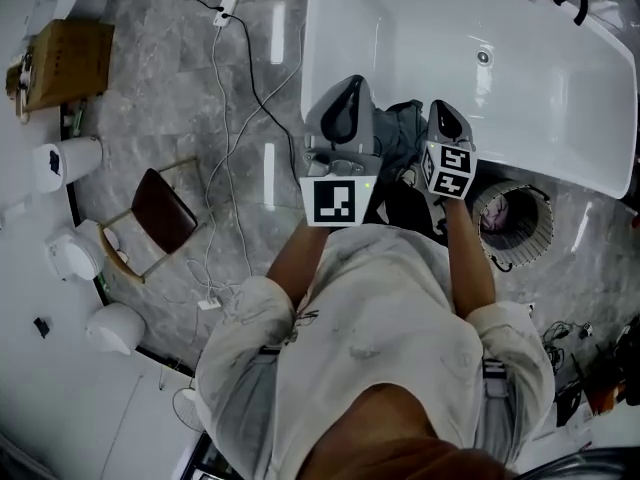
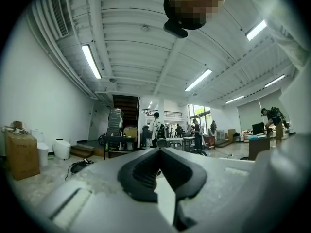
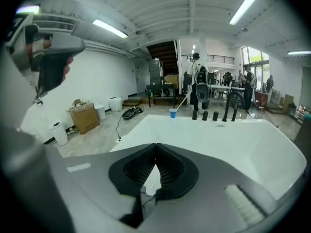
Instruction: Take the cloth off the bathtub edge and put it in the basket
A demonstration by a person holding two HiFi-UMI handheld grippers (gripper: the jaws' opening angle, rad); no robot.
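The cloth (image 1: 403, 126), dark grey and crumpled, lies on the near edge of the white bathtub (image 1: 520, 118), close to the tub's near left corner. In the head view it shows between the 2 grippers, and the body of the left gripper (image 1: 352, 86) covers its left part. That gripper's jaws meet at their tips in the left gripper view (image 2: 158, 150), with nothing held between them. The right gripper (image 1: 441, 109) is just to the right of the cloth; its jaws are closed tip to tip as well (image 3: 156, 145), empty, and they point out over the tub's basin (image 3: 233, 144). The basket (image 1: 540, 230), round and ribbed, stands on the grey marble floor (image 1: 180, 88) just beside the tub's near edge, to the right of the right gripper, with something pinkish inside. At the tub's far edge are black tap fittings (image 3: 228, 108) and 1 blue cup (image 3: 172, 112). Left of the tub a black cable (image 1: 262, 98) and a white one (image 1: 222, 118) trail over the floor. Further left are a brown chair (image 1: 162, 213), a cardboard box (image 1: 68, 63) and a white container (image 1: 75, 158).
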